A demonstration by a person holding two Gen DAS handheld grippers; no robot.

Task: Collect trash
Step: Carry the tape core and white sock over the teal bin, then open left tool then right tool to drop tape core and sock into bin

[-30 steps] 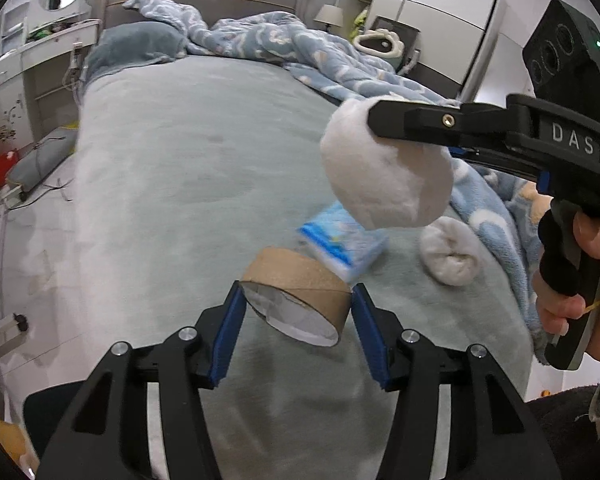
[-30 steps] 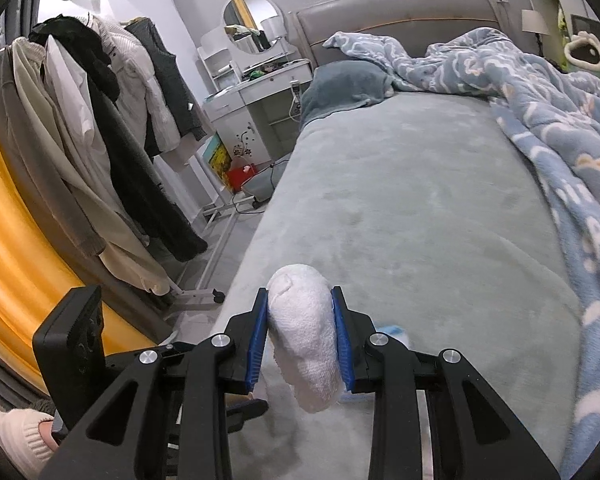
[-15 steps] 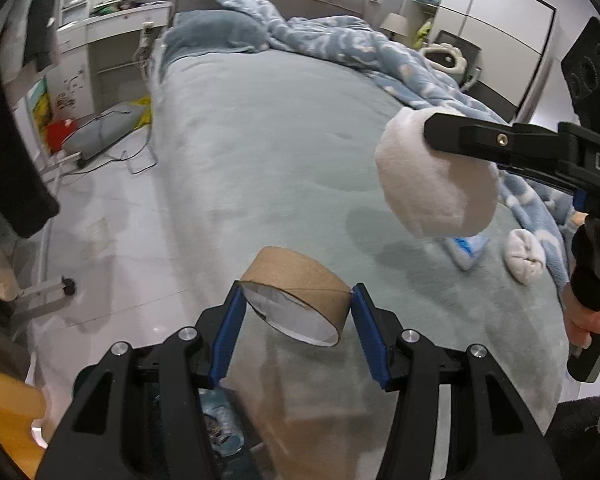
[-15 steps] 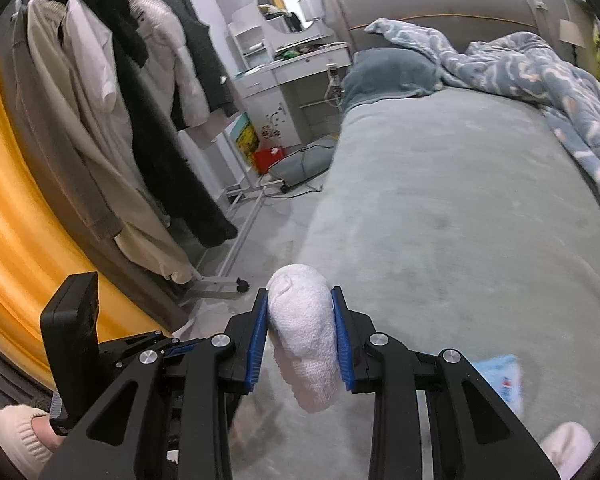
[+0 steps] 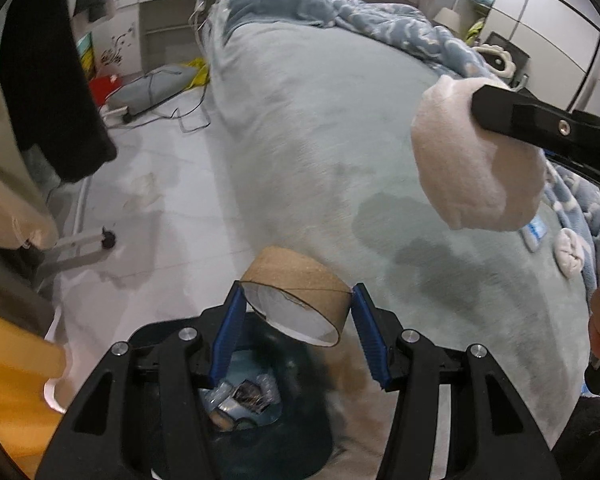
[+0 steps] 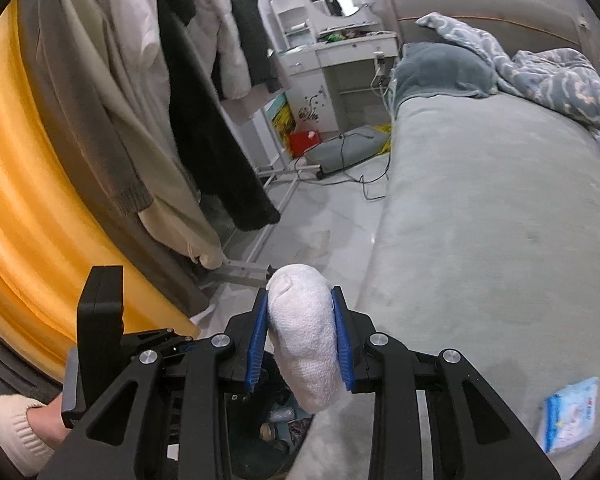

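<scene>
Holding a cardboard tape roll (image 5: 298,294) across its width, the left gripper (image 5: 298,322) sits clamped on it, blue pads pressing both sides, roll axis pointing forward and down, open mouth tilted toward the camera. Directly below and slightly behind that gripper lies the trash bin (image 5: 260,432), dark liner, wrappers visible inside (partly hidden by the gripper body). So the drop path is straight down; the left gripper looks nearer the bin mouth than the right.

The right gripper (image 6: 300,332) is closed on a white rolled sock (image 6: 306,336), long axis running forward-to-down between the pads, lower end hanging past them. The bin (image 6: 276,424) shows just beneath it too, at the bed (image 6: 480,220) edge. In the left view that sock (image 5: 476,160) hangs up and to the right of the roll, well apart.

Still on the bed: a blue tissue pack (image 6: 568,412) to the right of the right gripper, and another white sock (image 5: 568,250) far right of the left one.

Writing: print on the tissue pack is too blurred to read; no other legible labels.
</scene>
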